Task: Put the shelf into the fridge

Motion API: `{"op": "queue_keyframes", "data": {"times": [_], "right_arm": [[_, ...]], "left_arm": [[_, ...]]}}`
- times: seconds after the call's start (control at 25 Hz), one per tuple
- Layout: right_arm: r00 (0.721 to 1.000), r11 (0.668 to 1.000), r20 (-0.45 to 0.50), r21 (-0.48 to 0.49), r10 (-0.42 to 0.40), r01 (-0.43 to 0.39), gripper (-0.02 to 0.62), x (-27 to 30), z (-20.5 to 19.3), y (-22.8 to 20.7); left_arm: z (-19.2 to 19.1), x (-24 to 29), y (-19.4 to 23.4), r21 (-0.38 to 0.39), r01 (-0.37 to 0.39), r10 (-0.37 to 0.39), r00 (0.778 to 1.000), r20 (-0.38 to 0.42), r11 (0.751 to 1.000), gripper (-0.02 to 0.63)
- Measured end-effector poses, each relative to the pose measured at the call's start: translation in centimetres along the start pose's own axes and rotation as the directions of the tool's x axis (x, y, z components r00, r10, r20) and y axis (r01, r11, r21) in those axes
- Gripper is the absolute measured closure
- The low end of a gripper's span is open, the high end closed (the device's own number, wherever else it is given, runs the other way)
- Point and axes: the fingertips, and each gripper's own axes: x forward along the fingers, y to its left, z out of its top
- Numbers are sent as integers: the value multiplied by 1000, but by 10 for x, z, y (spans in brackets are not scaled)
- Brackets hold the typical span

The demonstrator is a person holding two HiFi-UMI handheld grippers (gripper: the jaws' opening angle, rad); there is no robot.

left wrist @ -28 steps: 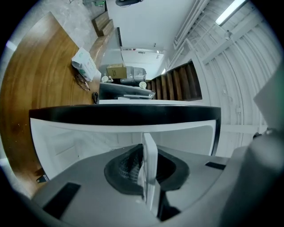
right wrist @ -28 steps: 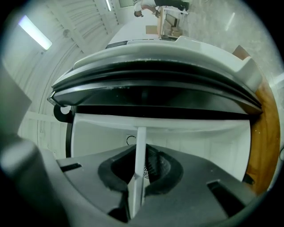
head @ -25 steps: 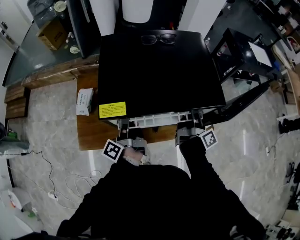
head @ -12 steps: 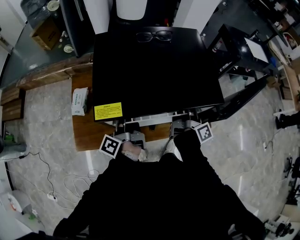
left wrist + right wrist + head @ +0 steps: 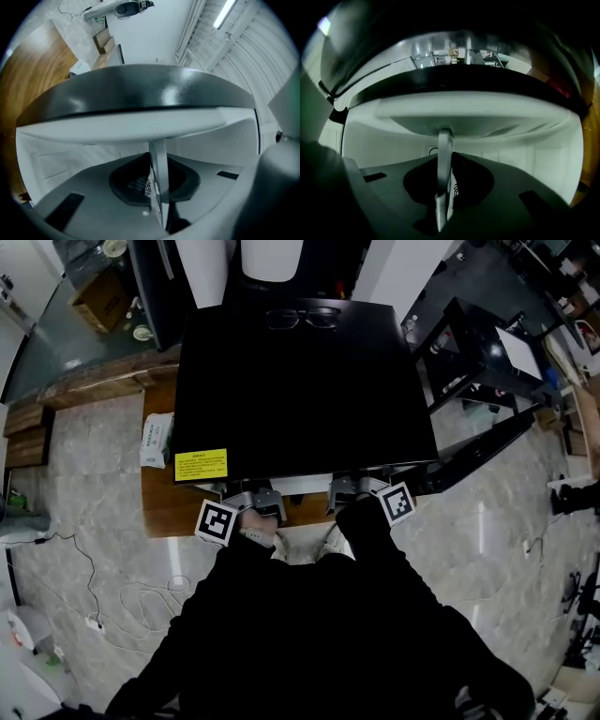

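**Shelf mostly inside the fridge, front rim the only part showing, both grippers on it**

Fridge (image 5: 300, 390) is sitting on the wooden tabletop (image 5: 169, 507), seen from above, with its black top filling the head view. The person is standing at its front side.

The shelf (image 5: 302, 486) is lying flat. Only its white front rim is sticking out from under the front edge of the fridge; the rest is hiding beneath the top. Its long axis is running side to side, parallel to that front edge.

The left gripper (image 5: 261, 502) is clamping the rim left of the fridge's midline. In its own view the jaws are closing flat on a thin white rib (image 5: 158, 178) under the rim.

The right gripper (image 5: 345, 489) is doing the same right of the midline, jaws pinching a like rib (image 5: 443, 178).

Both grippers are sitting just in front of the fridge, and neither is reaching clearly nearer to it than the other.

Judgement: the shelf is already heading into the opening, and the direction left to travel is straight away from the person, toward the back of the fridge. Rim and front edge are looking parallel, so an even push from both sides should be suiting it. An uneven push could be skewing the shelf in its slot.

The slot and side rails are not showing in any view.
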Motion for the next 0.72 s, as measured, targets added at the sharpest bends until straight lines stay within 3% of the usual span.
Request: {"op": "queue_keyframes", "data": {"times": [0.44,0.56,0.64,0.72], "right_arm": [[1000,1000,-23,4,17,-17,565,20,-1,4],[998,1000,-56,0,27,-27,560,20,-4,7],[995,999,-91,-13,40,-42,494,12,-10,13],[991,998,-130,-35,43,-48,480,-1,-18,16]], "left_arm": [[0,16,1,22,0,-2,999,50,1000,571],[0,16,1,12,9,-9,1000,24,1000,570],[-2,12,-3,5,30,-30,999,-15,1000,544],[-6,2,-9,4,62,-61,996,-65,998,528]]}}
